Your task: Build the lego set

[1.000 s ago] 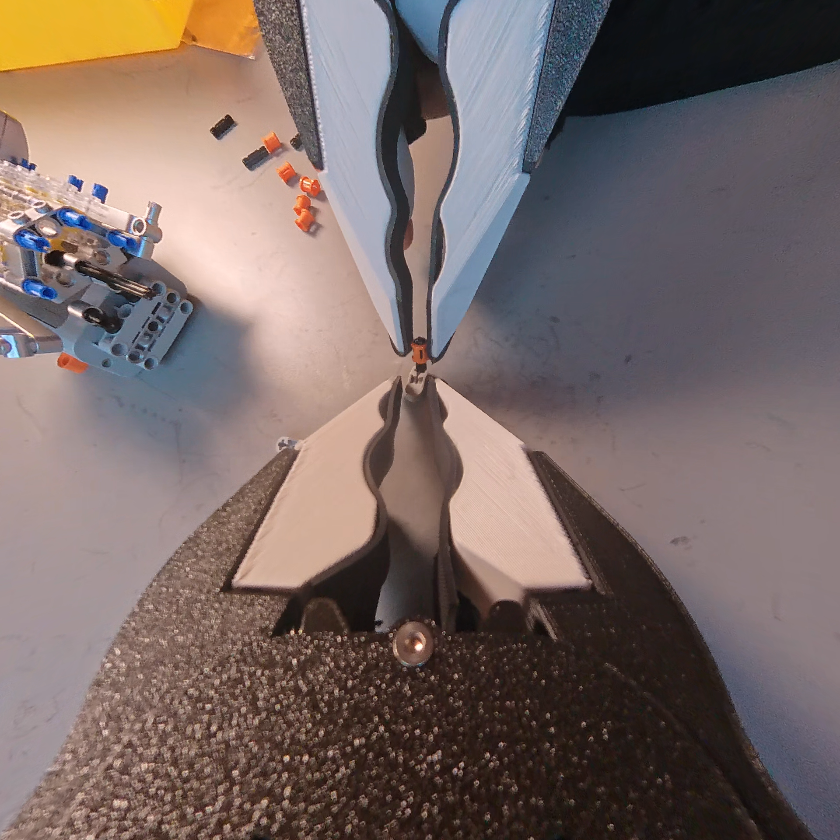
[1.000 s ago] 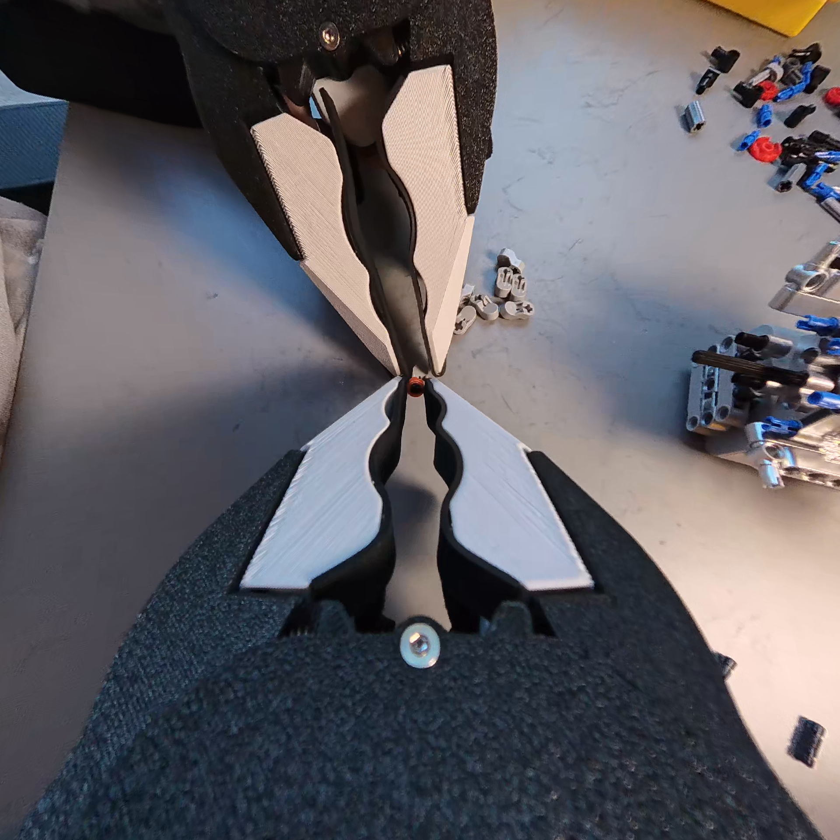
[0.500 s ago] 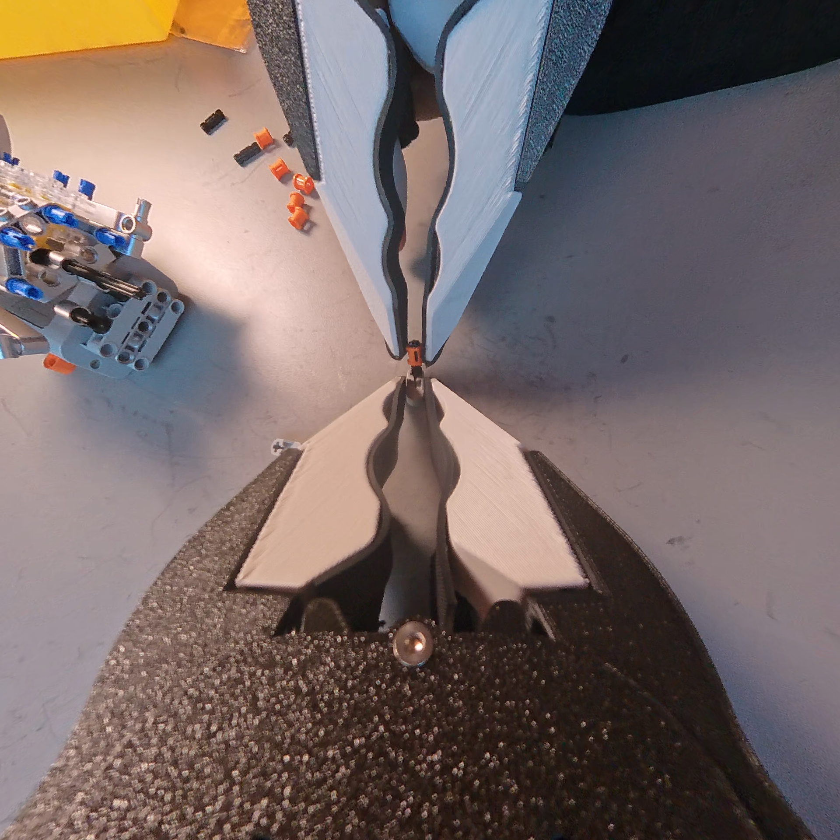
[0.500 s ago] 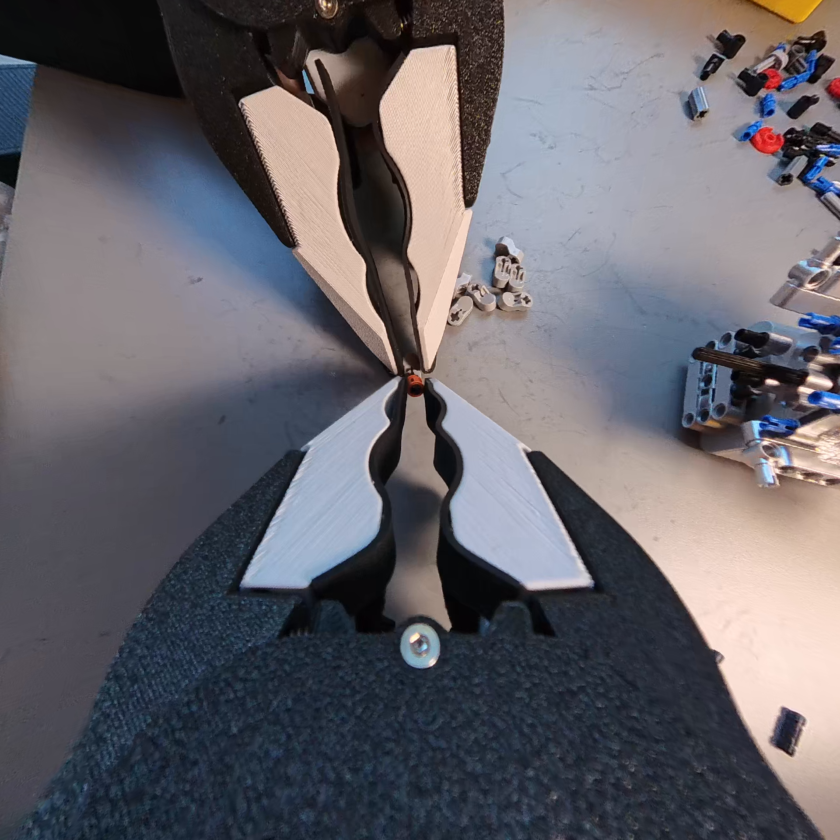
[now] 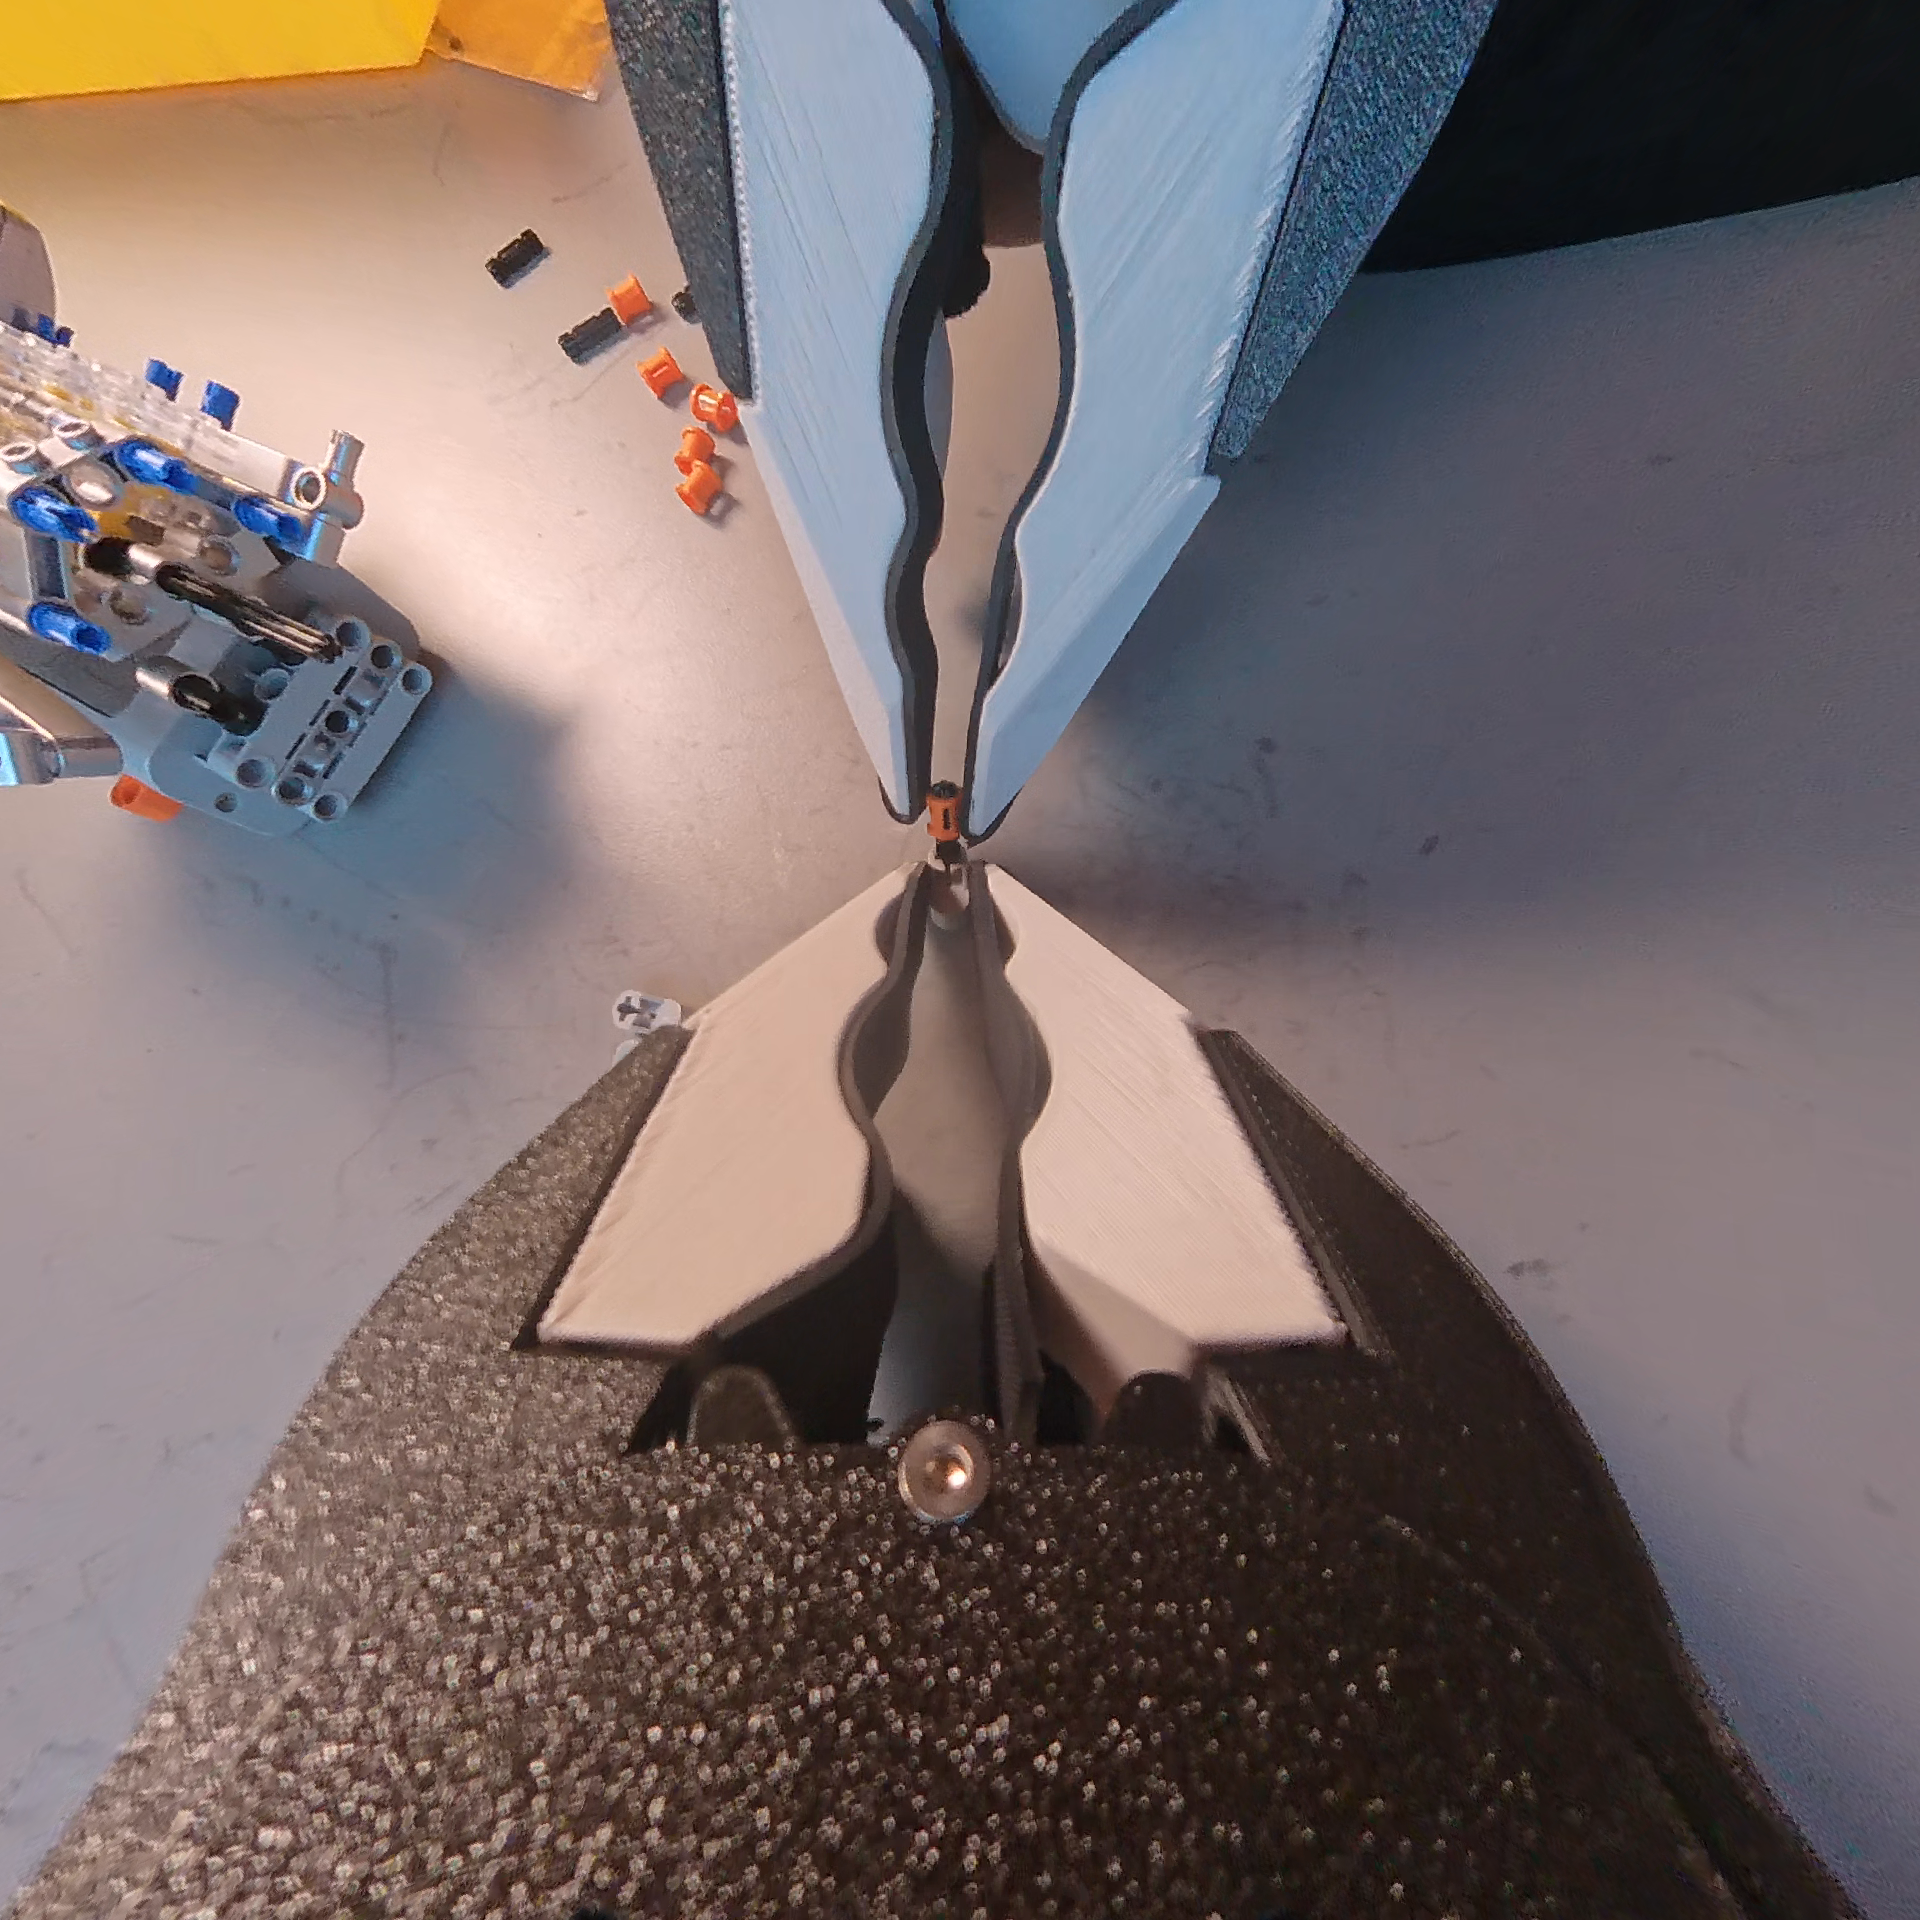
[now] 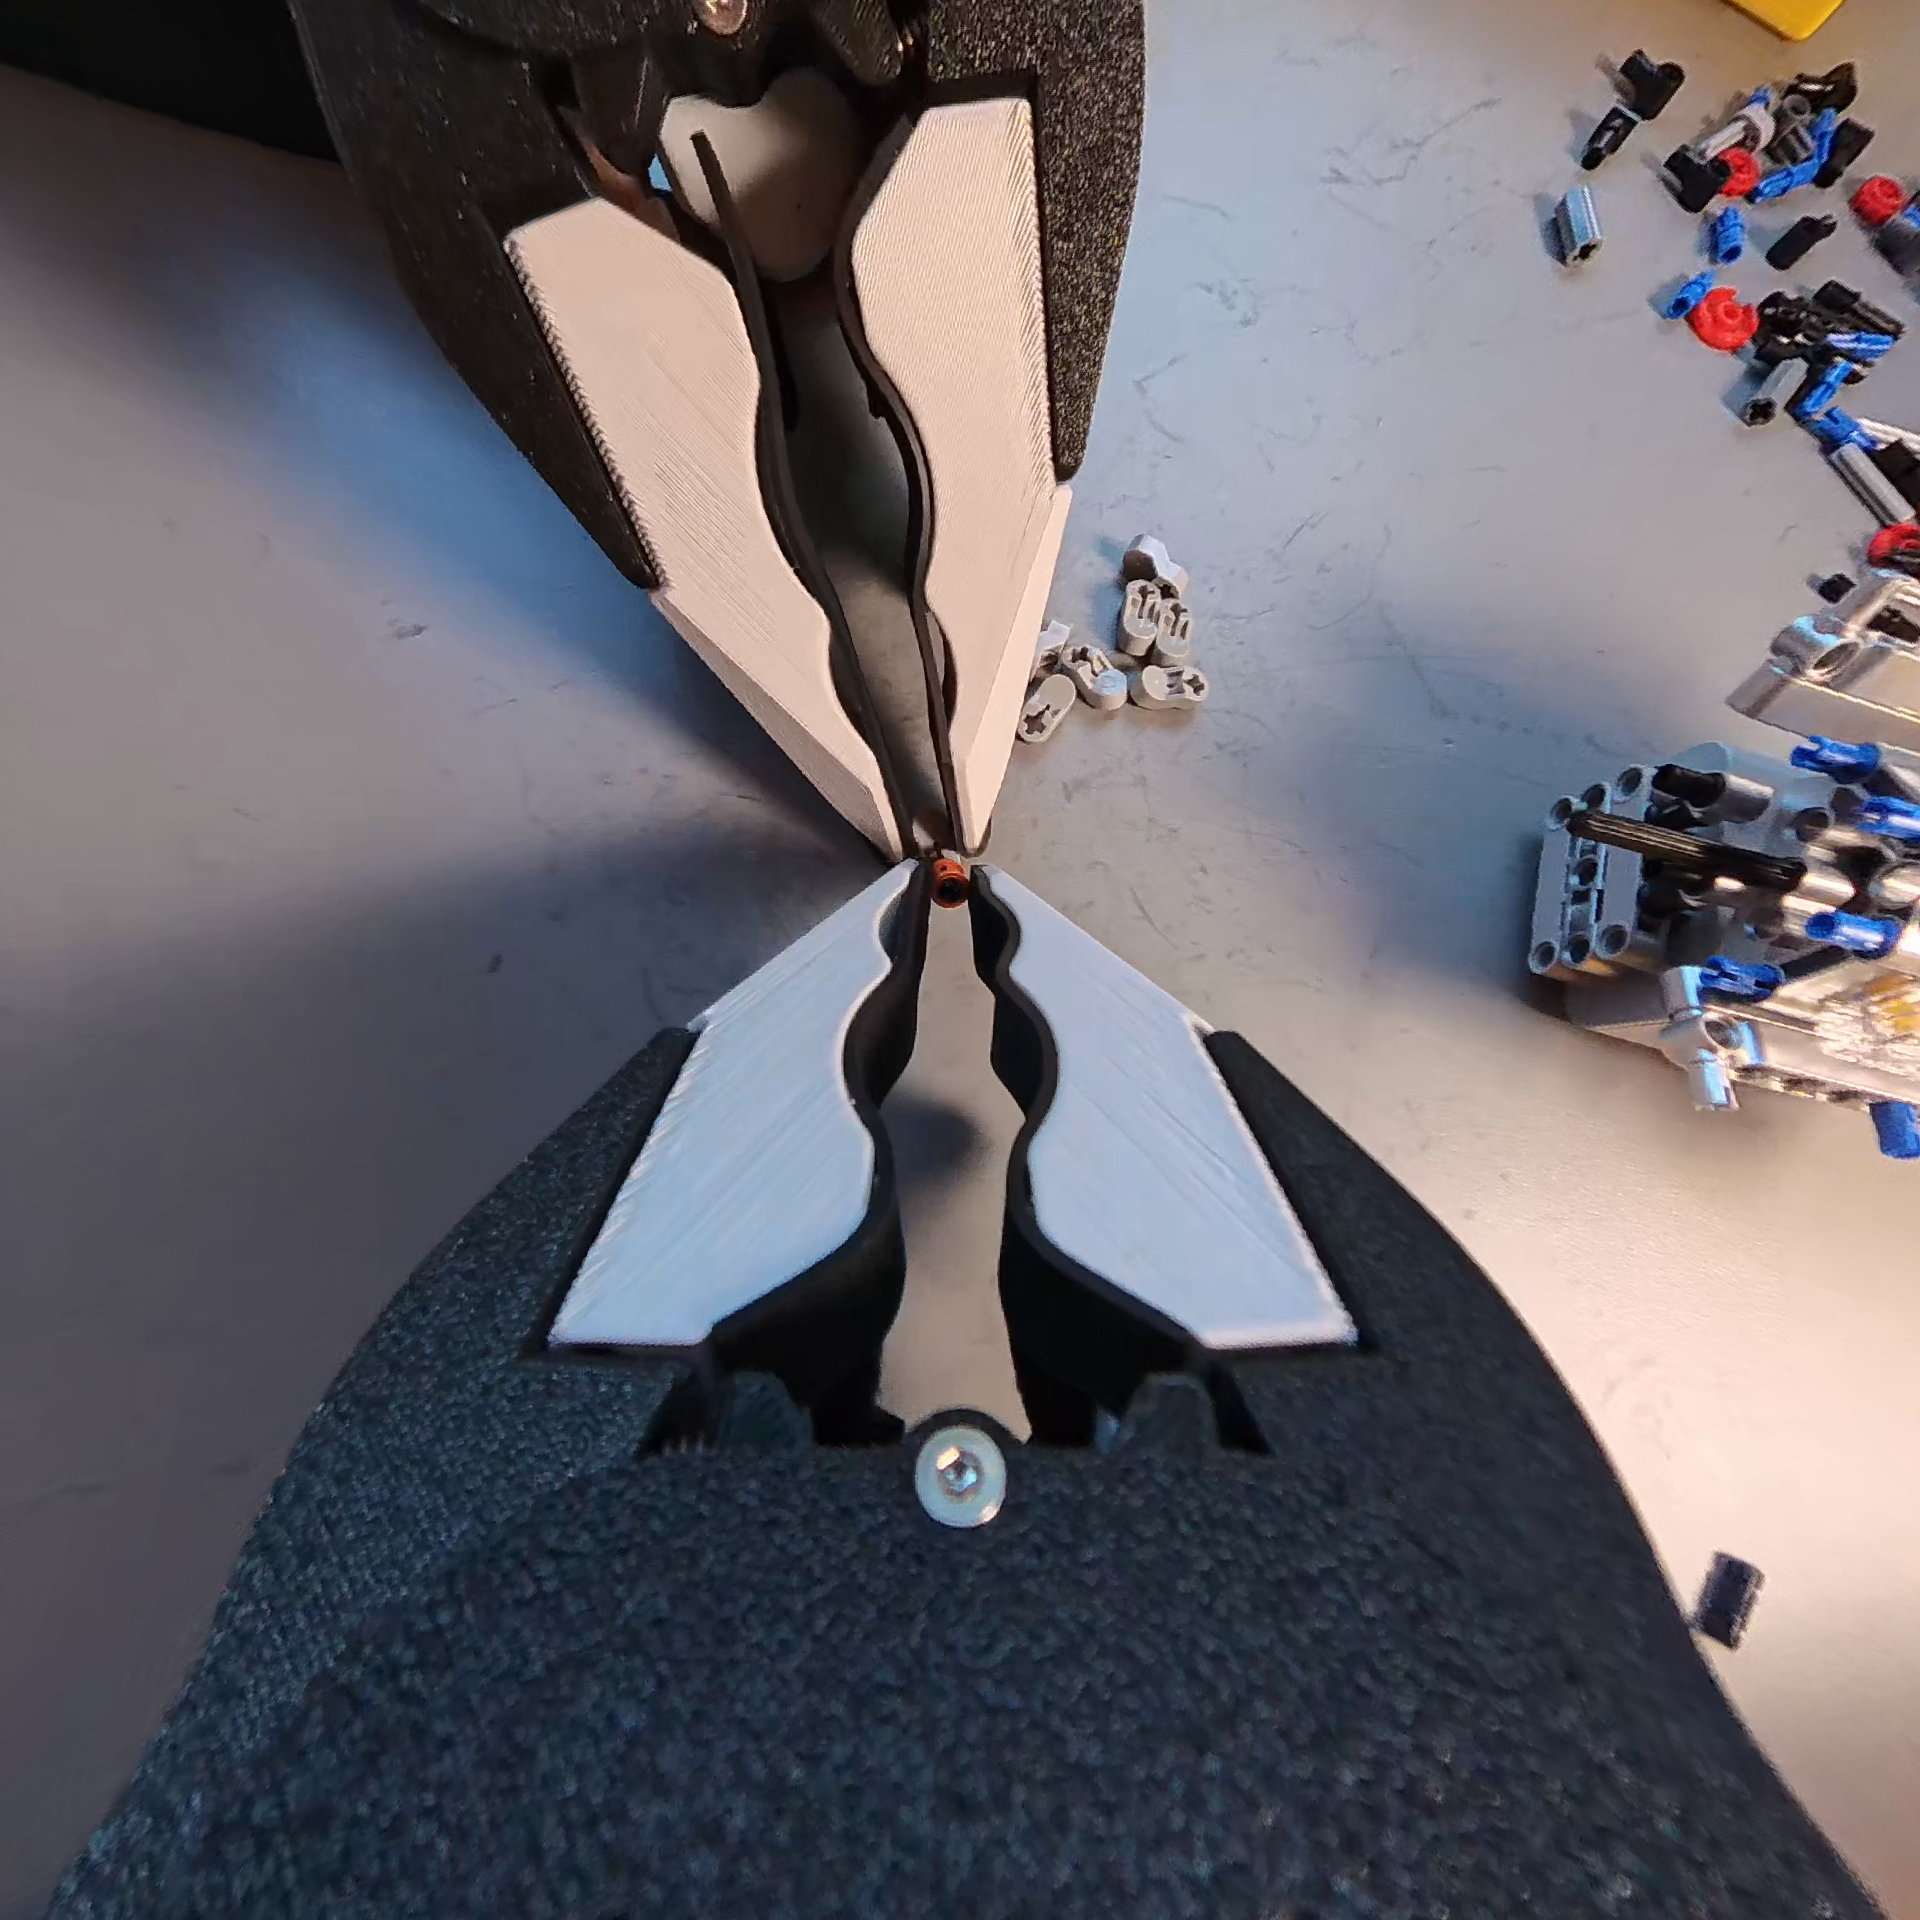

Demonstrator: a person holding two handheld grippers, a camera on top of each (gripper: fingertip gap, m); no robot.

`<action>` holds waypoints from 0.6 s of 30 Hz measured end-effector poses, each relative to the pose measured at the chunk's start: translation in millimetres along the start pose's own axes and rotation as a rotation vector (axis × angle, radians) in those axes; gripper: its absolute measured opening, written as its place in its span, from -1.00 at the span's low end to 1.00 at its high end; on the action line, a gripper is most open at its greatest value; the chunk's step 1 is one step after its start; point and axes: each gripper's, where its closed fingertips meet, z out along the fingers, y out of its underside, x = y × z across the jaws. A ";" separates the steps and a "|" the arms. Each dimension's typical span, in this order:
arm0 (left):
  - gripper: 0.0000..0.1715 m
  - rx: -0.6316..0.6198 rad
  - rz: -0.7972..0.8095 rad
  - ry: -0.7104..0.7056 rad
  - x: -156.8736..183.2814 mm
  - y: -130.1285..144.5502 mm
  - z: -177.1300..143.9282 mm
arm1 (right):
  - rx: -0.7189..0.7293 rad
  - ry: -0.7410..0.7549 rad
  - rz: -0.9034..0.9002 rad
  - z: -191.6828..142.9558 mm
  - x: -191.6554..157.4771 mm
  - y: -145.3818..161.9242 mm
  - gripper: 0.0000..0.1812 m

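I'm over a scuffed grey worktop (image 5: pixel 1558 727), the look of a lab or hobby bench. At the left of my left view sits a half-built grey and blue brick model (image 5: pixel 197 613), with loose orange bushes (image 5: pixel 686 416) above it. Upper right in my right view, a scatter of small parts (image 6: pixel 1766 239); a yellow box (image 5: pixel 187 42) fills the upper-left corner.

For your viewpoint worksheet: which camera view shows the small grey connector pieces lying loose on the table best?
The right wrist view: the grey connector pieces lie clustered in plain sight beside the left hand-held gripper. The left wrist view shows only one peeking out beside that gripper's body.
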 end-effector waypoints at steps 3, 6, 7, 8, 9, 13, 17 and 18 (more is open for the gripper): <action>-0.94 -0.004 -0.010 -0.015 0.9 -1.0 0.8 | -0.022 0.001 0.018 0.3 -0.9 -2.5 -0.93; -0.94 -0.008 -0.025 -0.033 0.2 -0.8 0.7 | -0.052 -0.007 0.055 0.8 -0.6 -2.0 -0.93; -0.94 -0.006 -0.028 -0.035 0.2 -0.5 0.4 | -0.057 -0.011 0.063 1.0 -0.7 -1.5 -0.93; -0.94 -0.005 -0.027 -0.038 0.0 -0.2 0.1 | -0.059 -0.014 0.066 1.6 -0.9 -0.9 -0.93; -0.94 -0.004 -0.026 -0.043 -0.3 0.2 -0.2 | -0.062 -0.015 0.068 2.5 -1.4 0.4 -0.93; -0.94 -0.004 -0.014 -0.063 -0.3 1.0 -1.0 | -0.046 -0.020 0.087 3.5 -2.1 0.2 -0.94; -0.94 -0.003 -0.014 -0.067 -0.4 1.4 -1.5 | -0.041 -0.029 0.095 4.0 -2.3 -0.3 -0.94; -0.94 -0.003 -0.012 -0.068 -0.4 1.4 -1.6 | -0.042 -0.031 0.094 4.0 -2.3 -0.4 -0.94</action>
